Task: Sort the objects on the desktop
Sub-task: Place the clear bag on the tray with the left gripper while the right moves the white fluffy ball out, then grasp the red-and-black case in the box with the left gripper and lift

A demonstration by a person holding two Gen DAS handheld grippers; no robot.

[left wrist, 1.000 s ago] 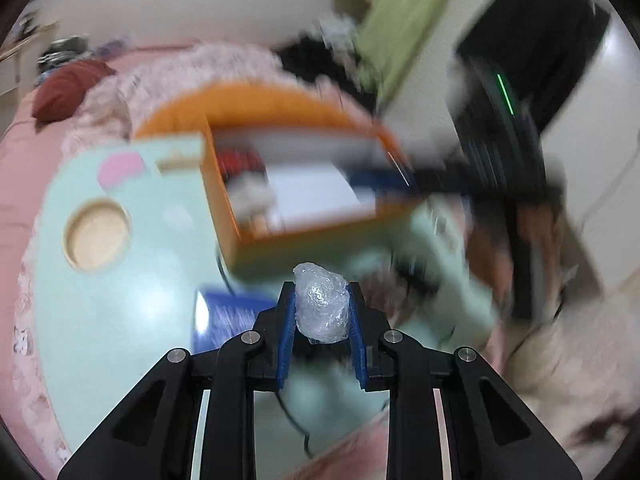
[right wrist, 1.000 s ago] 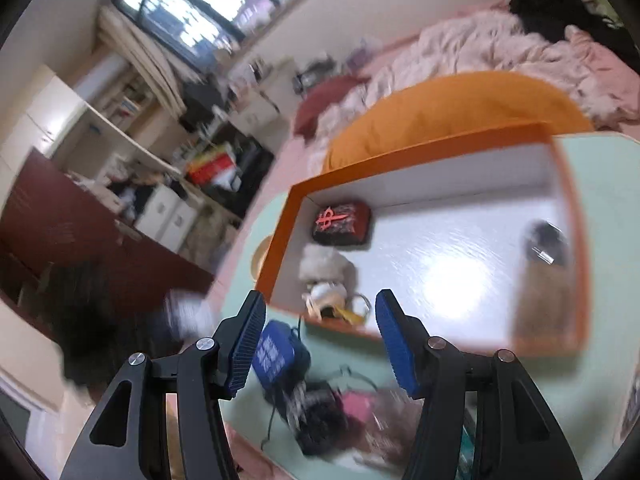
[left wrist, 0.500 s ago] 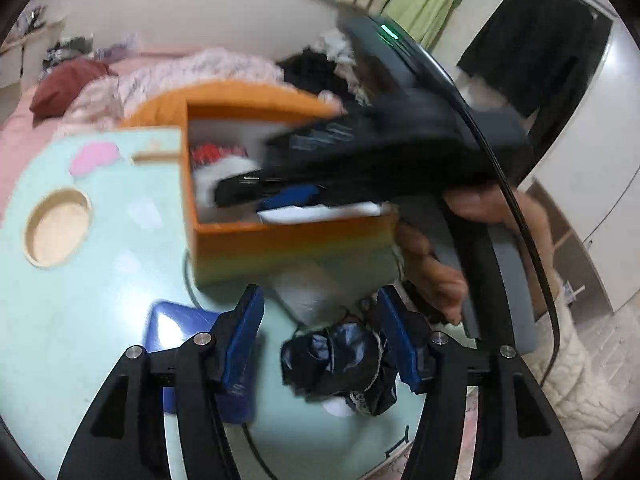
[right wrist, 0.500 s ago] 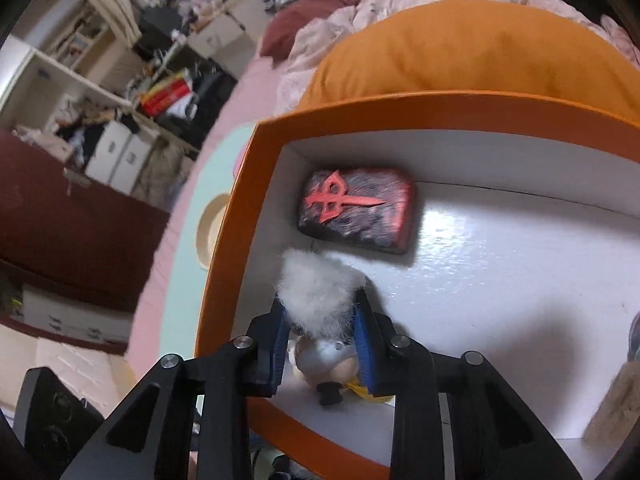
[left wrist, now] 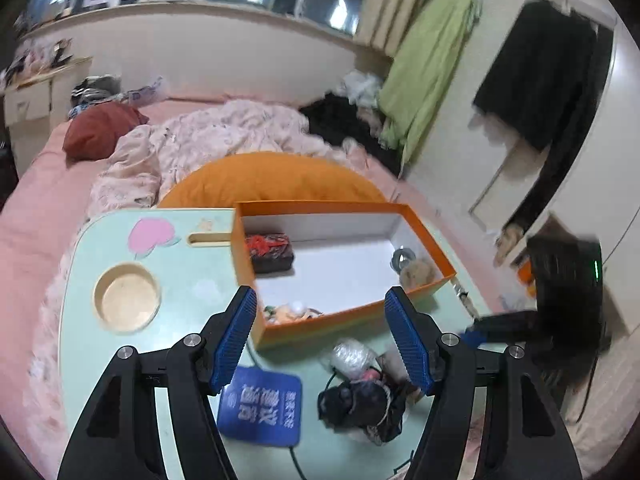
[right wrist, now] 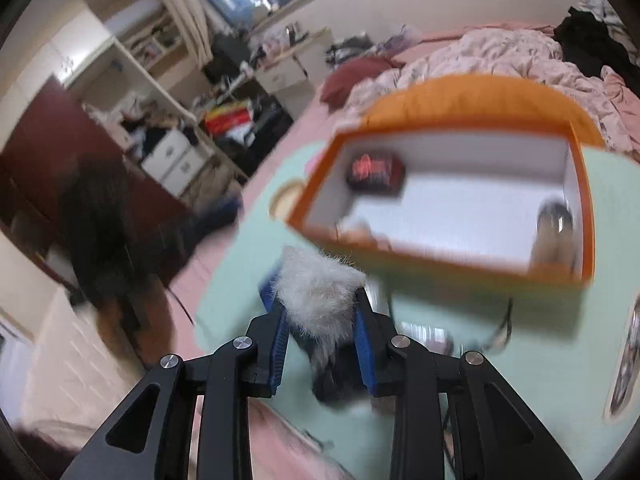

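Note:
An orange box [left wrist: 344,316] with a white inside stands on the mint-green table [left wrist: 80,320]. It holds a dark red-marked pouch [left wrist: 269,252], a brown fluffy ball [left wrist: 418,273] and small items at its near left corner. My left gripper [left wrist: 320,336] is open and empty above the table in front of the box. A clear plastic wad [left wrist: 349,356], a black bundle [left wrist: 360,408] and a blue pad [left wrist: 262,408] lie below it. My right gripper [right wrist: 320,312] is shut on a white fluffy ball [right wrist: 320,292], held in front of the box [right wrist: 440,264].
A round wooden cup recess [left wrist: 126,298] and a pink heart sticker [left wrist: 150,236] mark the table's left side. An orange cushion [left wrist: 264,180] and a pink bed [left wrist: 32,208] lie behind the table. A cable [right wrist: 504,324] runs by the box front.
My left gripper has let go of the plastic wad, opened and pulled back. My right gripper has closed on the white fluffy ball inside the box and lifted it out toward the table's near side.

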